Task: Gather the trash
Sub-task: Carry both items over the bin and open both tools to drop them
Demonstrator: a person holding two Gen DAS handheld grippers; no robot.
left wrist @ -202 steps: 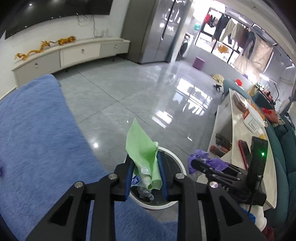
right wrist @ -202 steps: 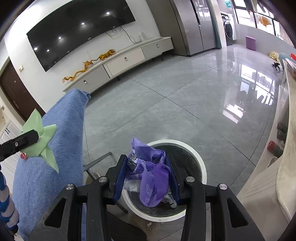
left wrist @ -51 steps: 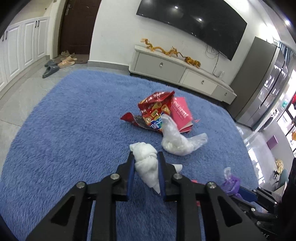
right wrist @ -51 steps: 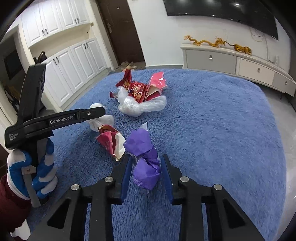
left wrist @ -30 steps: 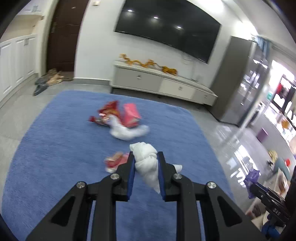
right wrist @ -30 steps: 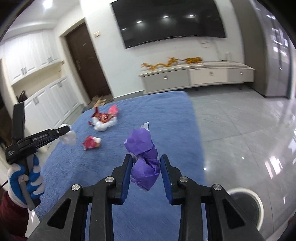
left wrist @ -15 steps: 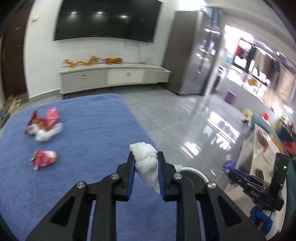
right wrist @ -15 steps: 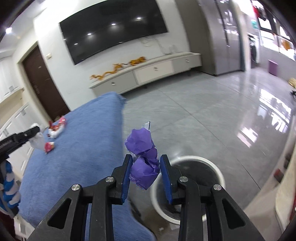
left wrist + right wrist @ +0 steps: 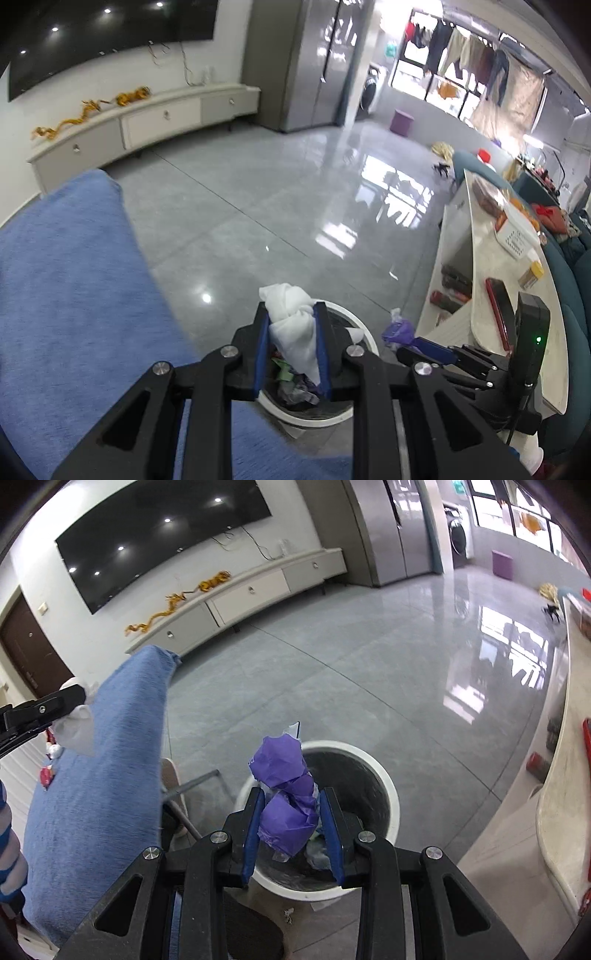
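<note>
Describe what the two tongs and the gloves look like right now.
Both tongs, left and right, are matte black with triangular cut-outs, silver pivot screws and blue pads. The right unit's black body carries a green light. The left hand's glove is striped blue and white.

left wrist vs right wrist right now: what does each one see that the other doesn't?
Left wrist only: the left gripper with its jaws closed on a white wad, the hanging laundry, and the teal sofa.

Right wrist only: the dark door, red litter on the rug, and the right gripper head-on, clamping a purple wad.

Both: the white bin holding trash, blue rug, TV cabinet, and each other's gripper from the side.
</note>
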